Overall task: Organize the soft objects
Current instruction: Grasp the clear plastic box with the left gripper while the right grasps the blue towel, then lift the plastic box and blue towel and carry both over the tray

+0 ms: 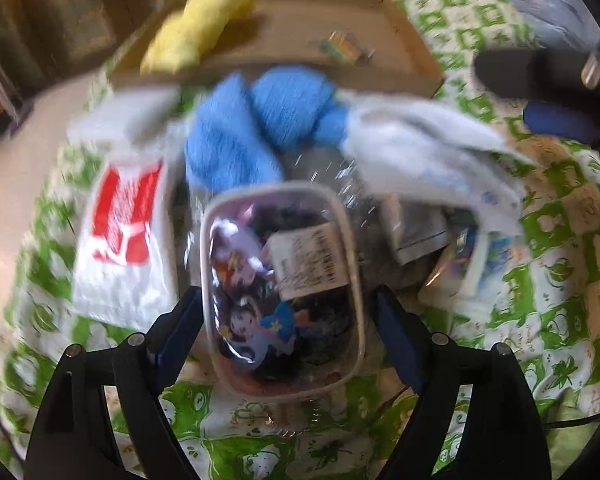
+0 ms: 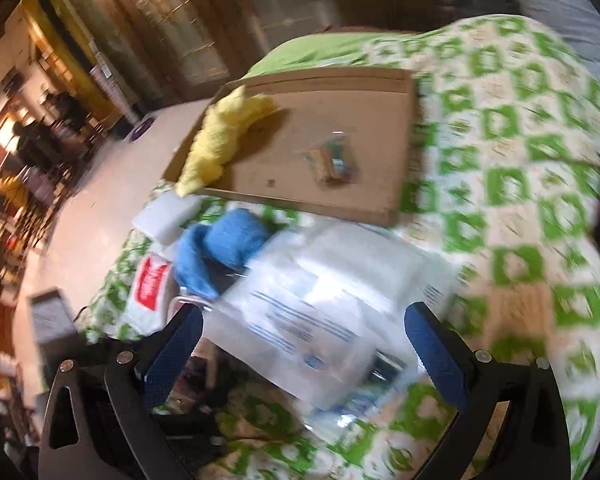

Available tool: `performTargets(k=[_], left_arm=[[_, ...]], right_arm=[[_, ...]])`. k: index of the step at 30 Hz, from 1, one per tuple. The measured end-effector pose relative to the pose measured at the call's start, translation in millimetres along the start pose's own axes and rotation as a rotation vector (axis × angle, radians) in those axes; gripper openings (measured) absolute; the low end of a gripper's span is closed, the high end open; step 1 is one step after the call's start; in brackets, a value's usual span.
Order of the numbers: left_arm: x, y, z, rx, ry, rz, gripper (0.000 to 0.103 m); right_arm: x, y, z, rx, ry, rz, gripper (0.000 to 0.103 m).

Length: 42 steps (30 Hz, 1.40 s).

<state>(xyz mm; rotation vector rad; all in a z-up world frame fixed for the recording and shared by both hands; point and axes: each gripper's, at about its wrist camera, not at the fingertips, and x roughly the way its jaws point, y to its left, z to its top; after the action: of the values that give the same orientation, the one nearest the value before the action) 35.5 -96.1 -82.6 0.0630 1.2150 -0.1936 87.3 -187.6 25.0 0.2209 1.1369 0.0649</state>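
On a bed covered with a green-and-white patterned quilt [image 1: 560, 248], both views are smeared by motion blur, so fine detail is lost. Between the spread blue-padded fingers of the left gripper [image 1: 286, 320] sits a clear plastic pouch with a white rim and cartoon prints [image 1: 284, 292]; the jaws stand wide apart on either side of it, and whether the pads touch it cannot be told. Beyond the pouch lies a blue fuzzy cloth [image 1: 256, 128], flanked by a white plastic bag with a red logo [image 1: 120, 236] and a crumpled white printed plastic package [image 1: 432, 152]. Farther back, a flat brown cardboard tray [image 2: 380, 120] holds a yellow fluffy cloth [image 2: 224, 136] draped over its left edge and a small packet [image 2: 332, 158] too blurred to identify. The right gripper [image 2: 304, 344] is also spread open, its fingers straddling the white package without clearly pressing it; what lies under that package is hidden.
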Motion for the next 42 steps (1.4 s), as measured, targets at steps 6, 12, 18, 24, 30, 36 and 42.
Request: performTargets(k=[6, 12, 18, 24, 30, 36, 42], left_arm=[[-16, 17, -1, -0.067, -0.084, -0.061, 0.079], [-15, 14, -2, -0.050, -0.094, -0.067, 0.078], [-12, 14, 2, -0.050, -0.089, -0.071, 0.078], [-15, 18, 1, -0.053, -0.114, -0.080, 0.077], [-29, 18, -4, -0.044, -0.149, -0.101, 0.077], [-43, 21, -9, -0.045, -0.163, -0.099, 0.077], [-58, 24, -13, -0.039, -0.175, -0.075, 0.077]], right_arm=[[47, 24, 44, -0.112, 0.181, 0.059, 0.087], [105, 42, 64, -0.186, 0.281, 0.050, 0.076], [138, 39, 62, -0.190, 0.282, 0.031, 0.049], [109, 28, 51, -0.118, 0.198, 0.087, 0.042], [69, 19, 42, -0.049, 0.136, 0.172, 0.042], [25, -3, 39, 0.027, 0.088, 0.223, 0.042], [-13, -15, 35, 0.046, 0.110, 0.219, 0.042]])
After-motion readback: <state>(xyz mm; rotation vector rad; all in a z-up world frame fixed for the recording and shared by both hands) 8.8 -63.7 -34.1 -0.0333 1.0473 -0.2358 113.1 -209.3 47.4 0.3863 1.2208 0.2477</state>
